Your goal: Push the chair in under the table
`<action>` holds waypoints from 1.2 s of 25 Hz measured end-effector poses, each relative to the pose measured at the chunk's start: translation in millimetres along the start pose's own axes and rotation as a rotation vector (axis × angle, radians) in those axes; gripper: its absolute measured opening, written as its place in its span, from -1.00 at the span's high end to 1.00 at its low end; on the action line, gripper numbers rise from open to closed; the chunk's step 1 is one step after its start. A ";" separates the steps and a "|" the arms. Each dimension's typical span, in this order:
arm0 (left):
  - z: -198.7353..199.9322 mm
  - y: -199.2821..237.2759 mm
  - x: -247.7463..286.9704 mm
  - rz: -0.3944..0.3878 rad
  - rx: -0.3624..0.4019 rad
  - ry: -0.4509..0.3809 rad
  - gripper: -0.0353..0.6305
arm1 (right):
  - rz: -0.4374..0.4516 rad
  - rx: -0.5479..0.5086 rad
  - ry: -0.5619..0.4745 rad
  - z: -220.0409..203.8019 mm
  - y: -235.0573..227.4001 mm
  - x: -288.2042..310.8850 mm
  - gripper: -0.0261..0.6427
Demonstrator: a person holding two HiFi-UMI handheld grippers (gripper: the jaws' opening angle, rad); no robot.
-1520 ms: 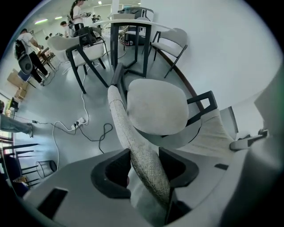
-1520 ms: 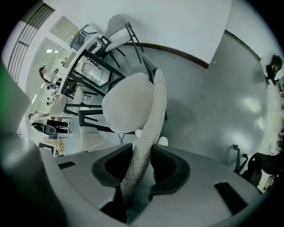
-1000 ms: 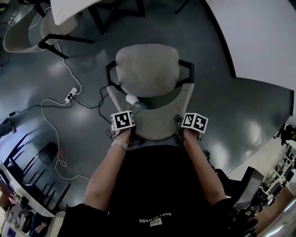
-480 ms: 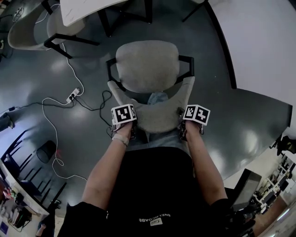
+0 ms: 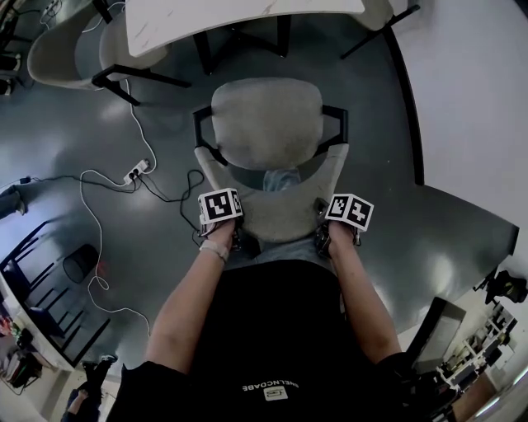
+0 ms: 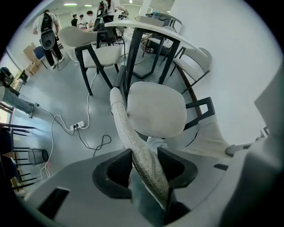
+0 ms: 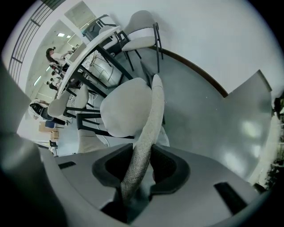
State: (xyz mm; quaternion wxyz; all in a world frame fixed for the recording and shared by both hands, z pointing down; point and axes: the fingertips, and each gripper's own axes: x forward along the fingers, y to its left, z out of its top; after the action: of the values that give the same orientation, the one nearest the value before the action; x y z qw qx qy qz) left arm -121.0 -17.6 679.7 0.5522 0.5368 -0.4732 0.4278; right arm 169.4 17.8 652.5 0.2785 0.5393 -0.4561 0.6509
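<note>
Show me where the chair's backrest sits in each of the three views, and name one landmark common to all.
Head view: the backrest curves across the middle, just below centre.
Left gripper view: a speckled band running from centre to the bottom middle.
Right gripper view: a speckled band running from upper centre to the bottom middle.
Shared landmark: the rounded seat cushion, right beside the backrest.

left hand-held gripper (image 6: 144, 156), closing on chair (image 6: 155, 108)

In the head view the top edge cuts off the table (image 5: 247, 16), and the chair (image 5: 266, 124) hides its legs from me.
</note>
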 end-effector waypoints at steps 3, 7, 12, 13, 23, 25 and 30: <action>15.8 -1.4 0.7 0.012 -0.003 0.003 0.34 | -0.012 -0.043 0.020 19.8 8.4 3.1 0.53; 31.5 -3.7 -0.2 0.018 -0.021 0.001 0.34 | -0.015 -0.061 0.029 38.3 16.2 3.3 0.53; 56.9 -5.6 4.0 0.027 -0.032 -0.014 0.34 | -0.006 -0.080 0.027 68.4 27.9 9.7 0.53; 63.4 -5.5 5.5 0.030 -0.036 -0.016 0.34 | -0.005 -0.087 0.028 75.0 31.0 11.9 0.53; 117.9 0.8 6.4 0.063 -0.039 -0.042 0.34 | 0.029 -0.127 0.044 125.7 65.6 22.8 0.53; 133.2 2.1 8.0 0.070 -0.030 -0.050 0.33 | 0.035 -0.131 0.052 137.1 71.8 26.2 0.53; 145.6 6.8 9.5 0.060 -0.050 -0.044 0.33 | 0.044 -0.139 0.045 151.6 85.7 30.7 0.53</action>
State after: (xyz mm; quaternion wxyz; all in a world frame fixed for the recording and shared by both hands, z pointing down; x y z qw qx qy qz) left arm -135.1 -162.8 686.8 0.5417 0.5177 -0.5116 0.4206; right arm 156.0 -158.4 657.1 0.3112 0.4937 -0.5054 0.6357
